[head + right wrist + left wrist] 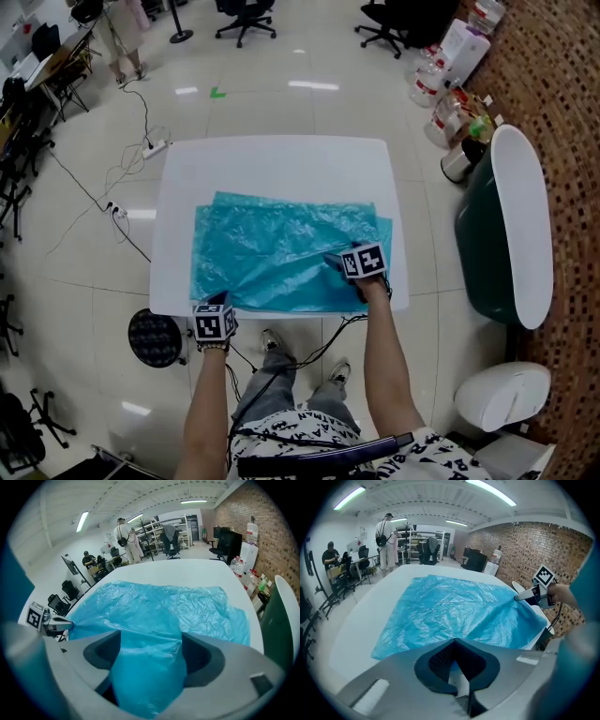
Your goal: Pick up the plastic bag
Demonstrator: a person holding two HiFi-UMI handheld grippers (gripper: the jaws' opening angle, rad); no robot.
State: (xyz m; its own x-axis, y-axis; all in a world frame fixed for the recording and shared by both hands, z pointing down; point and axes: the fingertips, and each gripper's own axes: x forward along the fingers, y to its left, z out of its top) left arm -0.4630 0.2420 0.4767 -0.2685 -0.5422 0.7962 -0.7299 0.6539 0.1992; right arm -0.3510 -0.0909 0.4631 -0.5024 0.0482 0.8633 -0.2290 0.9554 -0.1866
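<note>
A blue plastic bag [272,253] lies spread over most of the white table [281,164]. My left gripper [218,300] is at the bag's near left corner by the table's front edge. Its jaws are together in the left gripper view [454,641], with a sliver of blue film behind the tips. My right gripper [335,259] is over the bag's near right part, shut on a fold of film. That fold fills the gap between the jaws in the right gripper view [151,639]. The bag [450,606] rises like a tent toward the right gripper [518,597].
A dark green tub with a white rim [506,225] stands right of the table, with bottles [441,94] behind it. A round black stool [155,337] sits under the near left corner. Cables [122,187] run over the floor on the left. A person [127,28] stands far back.
</note>
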